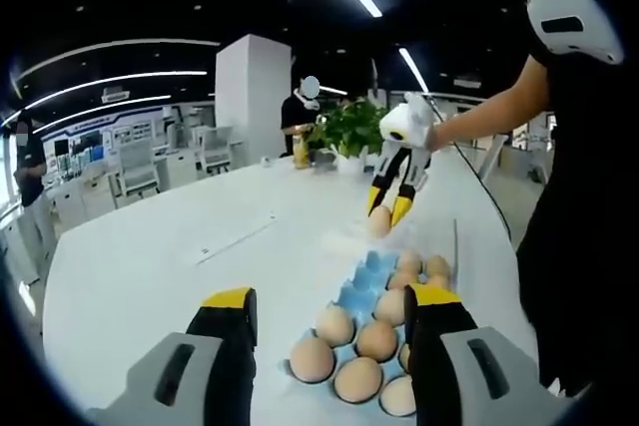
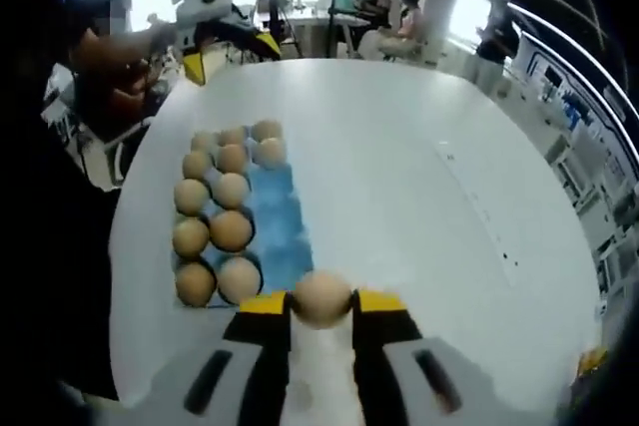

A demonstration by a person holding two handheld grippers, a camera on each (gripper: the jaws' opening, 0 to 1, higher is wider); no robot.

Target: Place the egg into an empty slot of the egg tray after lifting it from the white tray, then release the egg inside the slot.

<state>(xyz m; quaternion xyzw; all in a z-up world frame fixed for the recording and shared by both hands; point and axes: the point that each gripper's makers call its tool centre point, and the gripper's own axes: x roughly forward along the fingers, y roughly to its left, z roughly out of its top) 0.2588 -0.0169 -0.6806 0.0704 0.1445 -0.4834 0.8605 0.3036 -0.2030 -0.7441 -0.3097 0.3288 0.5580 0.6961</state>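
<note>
Two yellow-tipped jaws of the right gripper [image 2: 321, 302] are closed on an egg [image 2: 321, 297], pinched at its sides just above the white table [image 2: 419, 197]. In the right gripper view the held egg sits at the near end of the blue egg tray [image 2: 283, 236], just beyond its near edge. The tray's left columns hold brown eggs [image 2: 231, 230]; the right column of slots shows bare blue. In the left gripper view the right gripper [image 1: 387, 214] appears at the far end of the tray [image 1: 364, 291], tips pointing down with the egg [image 1: 379, 223] between them, held by a person's hand [image 1: 424, 127]. Left gripper [image 1: 329, 306] jaws stand wide apart with nothing between them, hovering at the tray's near end over the eggs [image 1: 375, 339]. A potted plant [image 1: 349, 127] stands at the far edge of the table [image 1: 150, 266]. White tray: cannot tell where it lies.
</note>
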